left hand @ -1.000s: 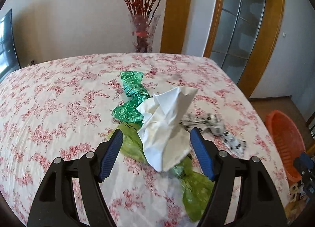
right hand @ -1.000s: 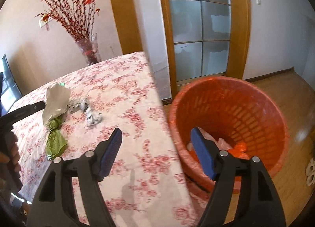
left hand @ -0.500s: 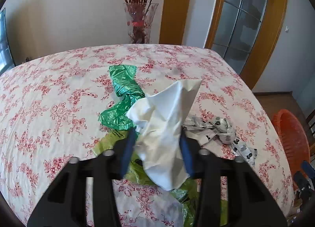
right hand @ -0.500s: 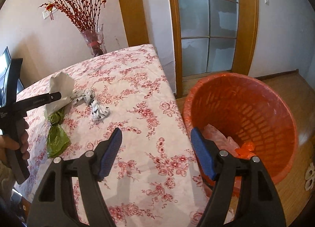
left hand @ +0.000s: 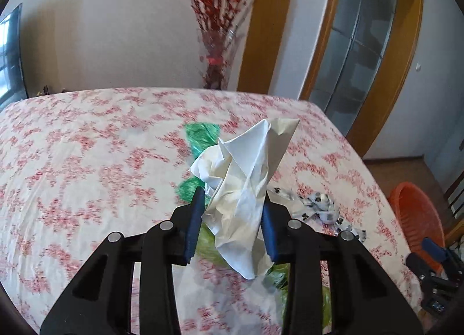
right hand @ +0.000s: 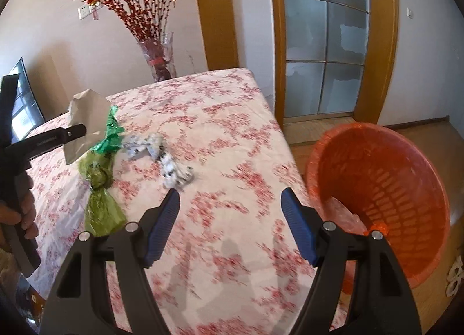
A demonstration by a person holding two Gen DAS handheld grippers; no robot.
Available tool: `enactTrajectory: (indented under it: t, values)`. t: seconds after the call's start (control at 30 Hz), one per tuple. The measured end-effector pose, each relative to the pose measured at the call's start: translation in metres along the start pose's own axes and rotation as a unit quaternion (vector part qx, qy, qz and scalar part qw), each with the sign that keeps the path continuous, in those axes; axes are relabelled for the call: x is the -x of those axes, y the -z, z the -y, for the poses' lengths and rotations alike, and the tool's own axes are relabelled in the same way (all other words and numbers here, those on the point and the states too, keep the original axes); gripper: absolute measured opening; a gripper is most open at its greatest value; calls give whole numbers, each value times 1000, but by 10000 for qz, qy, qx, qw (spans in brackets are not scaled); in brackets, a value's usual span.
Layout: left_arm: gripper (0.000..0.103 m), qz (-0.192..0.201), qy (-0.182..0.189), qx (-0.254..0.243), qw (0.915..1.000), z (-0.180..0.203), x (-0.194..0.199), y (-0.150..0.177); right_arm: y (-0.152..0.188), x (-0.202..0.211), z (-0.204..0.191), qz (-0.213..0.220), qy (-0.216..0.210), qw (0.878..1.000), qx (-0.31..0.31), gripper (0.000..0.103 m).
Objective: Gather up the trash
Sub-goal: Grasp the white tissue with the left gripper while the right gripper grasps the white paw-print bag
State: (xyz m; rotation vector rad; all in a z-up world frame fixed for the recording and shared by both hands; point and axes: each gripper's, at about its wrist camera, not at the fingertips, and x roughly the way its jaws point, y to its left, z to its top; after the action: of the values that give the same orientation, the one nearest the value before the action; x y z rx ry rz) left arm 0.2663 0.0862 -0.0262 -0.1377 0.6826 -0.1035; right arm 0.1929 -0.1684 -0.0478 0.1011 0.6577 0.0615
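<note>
Left claw [left hand: 232,219] now clenched on crumpled white paper [left hand: 246,189] (earlier wide apart), right claw [right hand: 229,224] empty, released

I find one line of print, on the arm of my left gripper [right hand: 76,131]; too small and blurred to read.

A second ago my left gripper [left hand: 232,219] stood wide around the crumpled white paper [left hand: 246,189]; now both pads pinch it between them, and it hangs clear of the green bags. My right gripper [right hand: 230,226] has swung, so the orange basket [right hand: 406,166] sits further right of my fingertips.
</note>
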Motion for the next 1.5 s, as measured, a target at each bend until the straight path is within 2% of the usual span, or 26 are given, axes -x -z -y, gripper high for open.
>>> enactTrajectory:
  t: [0.17,0.33,0.43,0.57,0.77,0.87,0.93,1.17,1.5]
  values:
    - [36,163,-98,230,9996,-29,21,-1,-15,-19,-21,-50,-166,9998,112,69]
    - [36,246,-420,382,9981,-63,38,6,-30,-55,-46,-361,-413,9984,123,45]
    - [36,259,-583,470,9969,-82,46,10,-38,-76,-64,-537,-499,9971,186,39]
    - [36,237,-756,580,9952,-104,54,18,-45,-90,-82,-605,-547,9964,234,39]
    - [36,169,-798,708,9941,-119,58,26,-50,-110,-95,-782,-325,9957,365,39]
    - [36,141,-767,700,9945,-118,58,30,-48,-114,-95,-850,-189,9951,467,23]
    - [36,115,-728,688,9949,-115,57,31,-47,-111,-92,-827,-163,9953,477,18]
    - [36,72,-514,582,9970,-96,56,32,-44,-90,-75,-661,-114,9973,308,15]
    - [36,56,-188,344,9992,-56,59,30,-48,-36,-42,-144,1,9998,118,14]
